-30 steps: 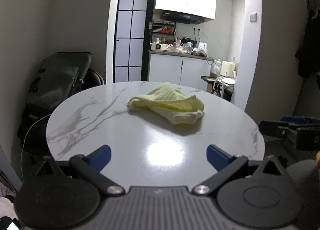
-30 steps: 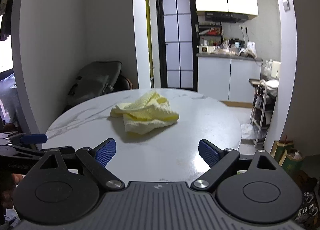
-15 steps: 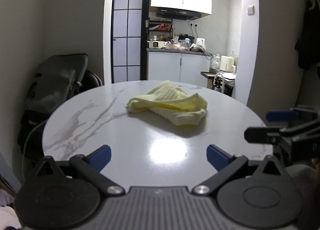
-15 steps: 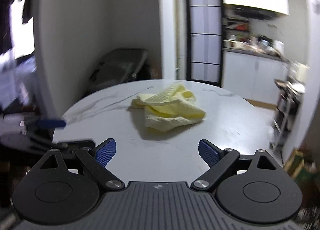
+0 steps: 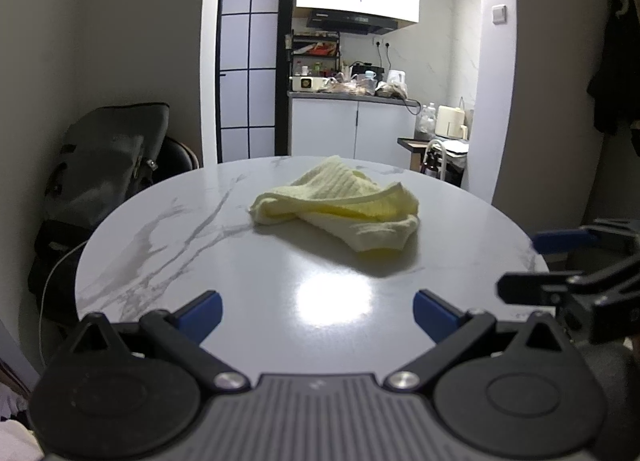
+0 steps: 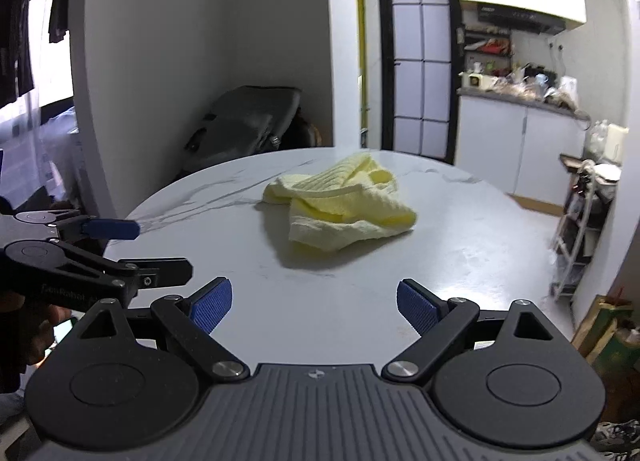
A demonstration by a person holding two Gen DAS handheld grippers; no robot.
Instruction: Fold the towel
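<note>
**Count of things in view**

One pale yellow towel (image 5: pixel 340 207) lies crumpled on one round white marble-look table (image 5: pixel 168 245). Two handheld grippers are present: the left gripper (image 5: pixel 316 315) and the right gripper (image 6: pixel 314 305). Each has two blue-padded fingers, spread wide apart, so four blue pads in all. One dark bag (image 5: pixel 104 157) sits behind the table against the wall. One black-framed glass door (image 5: pixel 248 65) stands in the background, with eight panes in two columns of four. One white cabinet (image 5: pixel 352 129) with two doors stands under one cluttered counter. One range hood (image 5: pixel 352 23) hangs above it.
</note>
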